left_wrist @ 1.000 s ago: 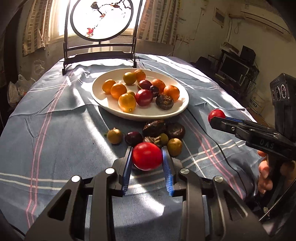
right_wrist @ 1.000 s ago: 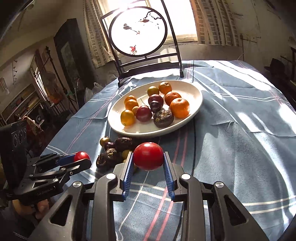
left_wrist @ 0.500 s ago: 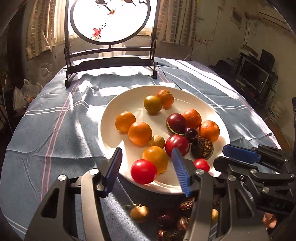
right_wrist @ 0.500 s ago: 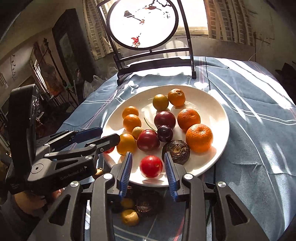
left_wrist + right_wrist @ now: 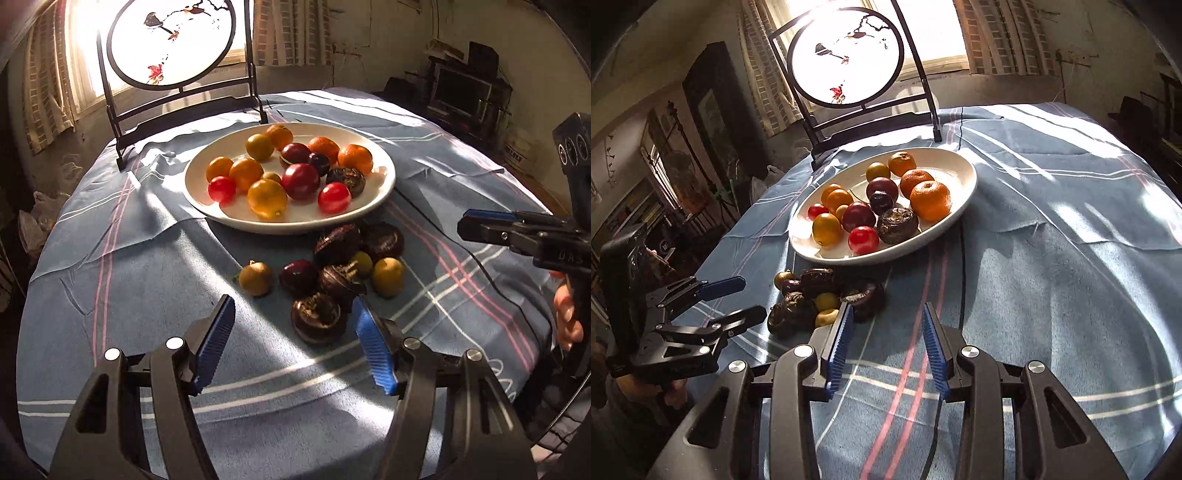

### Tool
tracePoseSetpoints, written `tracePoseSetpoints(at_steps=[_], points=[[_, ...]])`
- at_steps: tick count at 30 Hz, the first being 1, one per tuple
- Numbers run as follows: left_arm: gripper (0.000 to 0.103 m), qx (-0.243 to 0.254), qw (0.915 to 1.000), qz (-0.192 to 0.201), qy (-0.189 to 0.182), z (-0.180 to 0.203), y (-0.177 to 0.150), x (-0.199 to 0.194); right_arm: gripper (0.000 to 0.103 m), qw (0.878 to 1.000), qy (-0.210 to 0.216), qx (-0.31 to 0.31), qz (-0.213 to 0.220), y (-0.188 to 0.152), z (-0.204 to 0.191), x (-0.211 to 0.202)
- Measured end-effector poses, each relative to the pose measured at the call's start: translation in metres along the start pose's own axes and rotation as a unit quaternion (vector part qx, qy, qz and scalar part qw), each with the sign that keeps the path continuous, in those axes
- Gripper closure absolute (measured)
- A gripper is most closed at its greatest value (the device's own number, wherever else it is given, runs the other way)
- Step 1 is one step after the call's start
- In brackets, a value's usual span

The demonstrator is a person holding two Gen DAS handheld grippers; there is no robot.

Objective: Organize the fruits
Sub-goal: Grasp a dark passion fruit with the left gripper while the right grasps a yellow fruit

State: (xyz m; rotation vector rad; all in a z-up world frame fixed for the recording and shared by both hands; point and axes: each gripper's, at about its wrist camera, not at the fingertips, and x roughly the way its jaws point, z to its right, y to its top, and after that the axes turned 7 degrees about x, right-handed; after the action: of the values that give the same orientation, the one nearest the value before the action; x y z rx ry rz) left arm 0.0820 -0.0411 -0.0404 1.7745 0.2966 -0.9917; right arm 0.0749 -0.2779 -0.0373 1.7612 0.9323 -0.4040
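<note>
A white plate (image 5: 384, 184) (image 5: 960, 173) holds several oranges, plums, a dark chestnut-like fruit and two red tomatoes (image 5: 222, 189) (image 5: 334, 198). The near tomato also shows in the right wrist view (image 5: 863, 240). A loose pile of dark and yellow fruits (image 5: 332, 273) (image 5: 820, 295) lies on the cloth in front of the plate. My left gripper (image 5: 295, 343) is open and empty, just short of the pile. My right gripper (image 5: 886, 343) is open and empty, to the right of the pile; it also shows in the left wrist view (image 5: 491, 225).
A round painted screen on a black stand (image 5: 173, 40) (image 5: 846, 55) stands behind the plate. The table has a blue striped cloth (image 5: 129, 258). Furniture and a monitor (image 5: 461, 92) lie beyond the table's right side.
Both grippers released their red tomatoes onto the plate, opened and pulled back toward me, away from the plate. The tomatoes now rest among the plate's fruit.
</note>
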Motion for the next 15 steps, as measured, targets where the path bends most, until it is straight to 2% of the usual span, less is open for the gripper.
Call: tracePoseSetpoints(at_steps=[3,4,5,9,12,15], points=[[0.045,0.015,0.9997,-0.02,0.009,0.011,-0.005,0.012,0.065,1.0,0.003,-0.002,-0.006,-0.01,-0.001,-0.001],[0.058,0.013,0.9996,-0.025,0.003,0.013,-0.004,0.017,0.065,1.0,0.005,-0.003,-0.008,-0.013,-0.003,-0.001],[0.065,0.009,0.9995,-0.029,-0.003,0.013,-0.003,0.021,0.065,1.0,0.007,-0.003,-0.01,-0.014,-0.004,-0.001],[0.066,-0.011,0.9994,-0.033,-0.004,0.011,0.001,0.027,0.065,0.999,0.014,-0.011,-0.026,-0.018,-0.014,0.005],[0.066,-0.014,0.9998,-0.016,0.001,0.015,-0.004,0.015,0.065,0.998,0.016,-0.034,-0.04,-0.018,-0.027,0.015],[0.066,-0.036,0.9993,0.011,-0.009,0.013,-0.01,-0.01,0.065,0.997,0.006,-0.061,-0.053,-0.018,-0.041,0.028]])
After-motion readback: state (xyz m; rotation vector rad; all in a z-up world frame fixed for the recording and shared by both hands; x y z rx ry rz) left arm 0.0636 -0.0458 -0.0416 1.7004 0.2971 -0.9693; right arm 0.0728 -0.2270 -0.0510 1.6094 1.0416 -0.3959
